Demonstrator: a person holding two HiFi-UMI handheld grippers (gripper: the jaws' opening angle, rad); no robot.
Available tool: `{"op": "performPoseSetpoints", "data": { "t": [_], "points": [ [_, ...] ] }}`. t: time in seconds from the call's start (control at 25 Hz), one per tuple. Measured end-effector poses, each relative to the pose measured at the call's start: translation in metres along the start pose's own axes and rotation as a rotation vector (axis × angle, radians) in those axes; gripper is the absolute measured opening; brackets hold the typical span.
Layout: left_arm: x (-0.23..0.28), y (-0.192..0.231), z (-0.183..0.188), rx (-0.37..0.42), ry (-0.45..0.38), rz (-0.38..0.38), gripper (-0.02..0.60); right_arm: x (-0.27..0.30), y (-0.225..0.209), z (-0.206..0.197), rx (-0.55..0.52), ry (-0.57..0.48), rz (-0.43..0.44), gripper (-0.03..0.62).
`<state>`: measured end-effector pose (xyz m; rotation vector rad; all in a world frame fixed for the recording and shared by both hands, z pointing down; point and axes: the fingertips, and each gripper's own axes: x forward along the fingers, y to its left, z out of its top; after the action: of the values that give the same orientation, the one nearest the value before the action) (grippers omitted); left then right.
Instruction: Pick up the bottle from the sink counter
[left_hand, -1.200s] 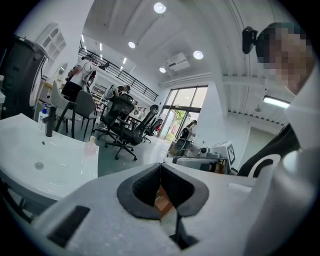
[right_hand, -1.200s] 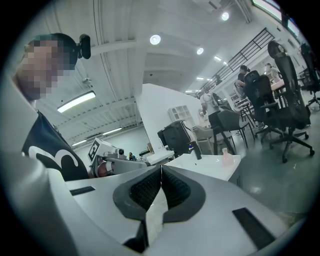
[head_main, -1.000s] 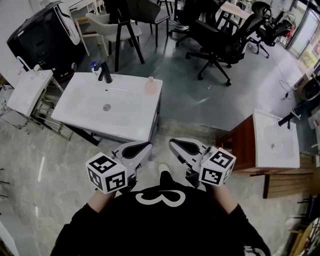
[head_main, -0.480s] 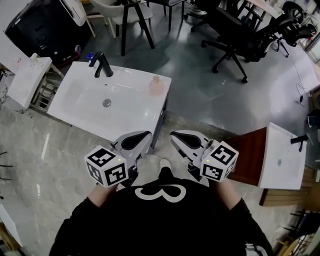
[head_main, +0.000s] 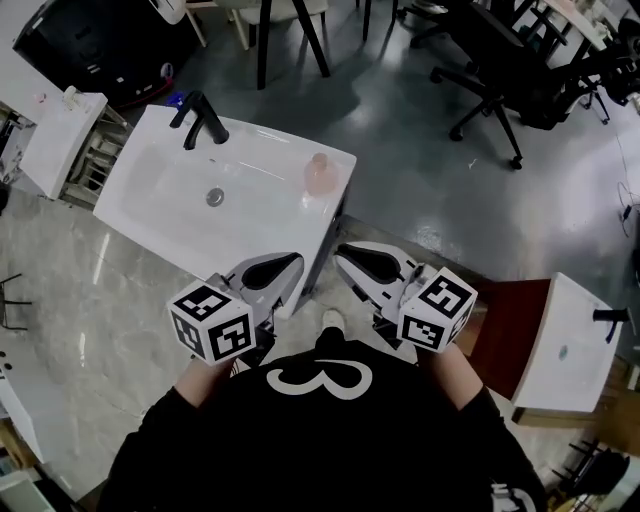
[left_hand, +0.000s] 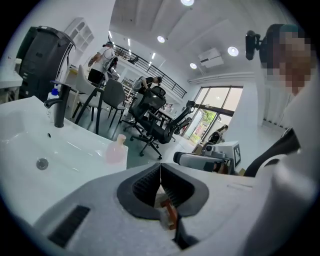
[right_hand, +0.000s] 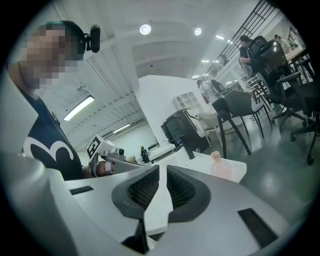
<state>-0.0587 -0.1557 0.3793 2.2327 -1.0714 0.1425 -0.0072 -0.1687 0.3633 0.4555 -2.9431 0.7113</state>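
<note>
Pale pink translucent plastic bottle (head_main: 318, 176), with a narrow neck, standing upright on the far right corner of the white rectangular sink counter (head_main: 150, 215), close to its right-hand edge and well to the right of the black angled faucet (head_main: 200, 120) and the round drain. Its long axis is vertical.

Left gripper (head_main: 297, 266) and right gripper (head_main: 340, 256) are held side by side before the person's chest, both well short of the bottle. In the head view the bottle lies straight ahead of the gap between the two tips. The left gripper hangs over the counter's near right corner, the right one just off its edge.

Left gripper view: the ribbed dark pads meet at the tips, clenched on nothing, and the bottle (left_hand: 117, 150) sits left of the jaw line. Right gripper view: the pads are likewise closed and empty, and the bottle (right_hand: 220, 167) sits right of the jaw line.

Judgement: neither hand is clearly nearer, the right perhaps slightly. Whichever is used needs a forward reach, jaws parted first, and a level approach across the upright body, so that the pads close on its sides.
</note>
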Motion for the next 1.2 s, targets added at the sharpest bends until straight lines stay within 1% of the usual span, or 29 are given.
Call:
{"op": "performPoseSetpoints", "data": {
  "t": [0.08, 0.24, 0.4, 0.56, 0.68, 0.8, 0.88, 0.96, 1.08, 1.2],
  "points": [
    [0.004, 0.006, -0.001, -0.003, 0.008, 0.014, 0.015, 0.003, -0.007, -0.002, -0.008, 0.002, 0.008, 0.015],
    [0.008, 0.015, -0.006, -0.019, 0.02, 0.029, 0.015, 0.009, -0.023, -0.004, -0.03, 0.002, -0.005, 0.015],
    [0.012, 0.025, -0.015, -0.049, 0.046, 0.012, 0.015, 0.018, -0.034, -0.003, -0.037, -0.006, -0.004, 0.017],
    [0.015, 0.043, -0.018, -0.066, 0.07, -0.005, 0.015, 0.035, -0.05, -0.005, -0.017, -0.008, -0.032, 0.034],
    [0.021, 0.057, -0.014, -0.071, 0.093, -0.026, 0.015, 0.047, -0.064, -0.006, -0.005, -0.014, -0.066, 0.071],
    [0.027, 0.07, -0.014, -0.079, 0.127, -0.05, 0.015, 0.06, -0.078, -0.009, -0.002, -0.007, -0.105, 0.083],
    [0.032, 0.078, -0.014, -0.08, 0.155, -0.065, 0.015, 0.07, -0.086, -0.011, -0.019, 0.011, -0.132, 0.085],
    [0.036, 0.085, -0.013, -0.075, 0.181, -0.081, 0.015, 0.078, -0.095, -0.014, -0.045, 0.026, -0.172, 0.1],
    [0.043, 0.098, -0.01, -0.078, 0.198, -0.099, 0.015, 0.089, -0.112, -0.014, -0.071, 0.027, -0.226, 0.121],
    [0.047, 0.108, -0.012, -0.088, 0.215, -0.108, 0.015, 0.097, -0.129, -0.013, -0.082, 0.026, -0.259, 0.137]
  ]
}}
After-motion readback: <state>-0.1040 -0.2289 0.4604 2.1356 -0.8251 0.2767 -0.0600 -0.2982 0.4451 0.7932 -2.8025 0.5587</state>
